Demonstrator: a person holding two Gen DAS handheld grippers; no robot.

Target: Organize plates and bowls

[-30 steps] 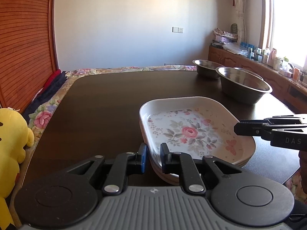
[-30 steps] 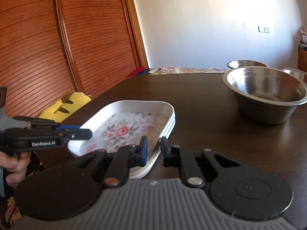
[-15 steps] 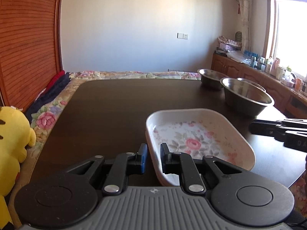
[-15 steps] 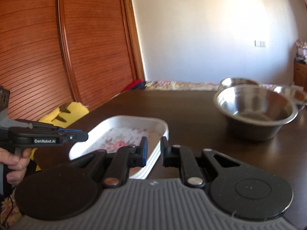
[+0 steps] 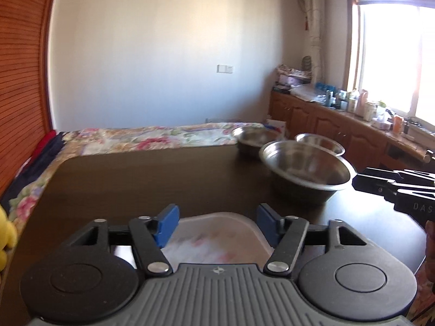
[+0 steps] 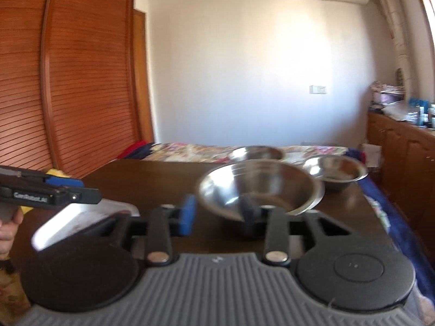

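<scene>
The dark wooden table (image 5: 141,179) carries everything, and the large steel bowl (image 6: 261,190) near its middle serves as the landmark. Behind that bowl, toward the far edge, sit two smaller steel bowls: one (image 6: 255,152) directly beyond it and another (image 6: 335,170) beyond and to its right. On the near-left side of the large bowl lies the floral plate (image 5: 217,240), a white oblong dish whose long axis seems to run from the person toward the large bowl, though blur hides its pattern and whether more plates lie under it.

The left gripper (image 5: 217,224) hangs over the plate's near end with its blue pads spread wide, clasping nothing. The right gripper (image 6: 217,213) sits just in front of the large bowl, also spread apart and empty, its fingers framing the bowl's near wall.

The deciding relation is that the large bowl lies straight ahead of the right gripper, closer to it than to the left one, which is aligned with the plate. A reach for the bowls would therefore likely fall to the right hand, pinching the near rim.
</scene>
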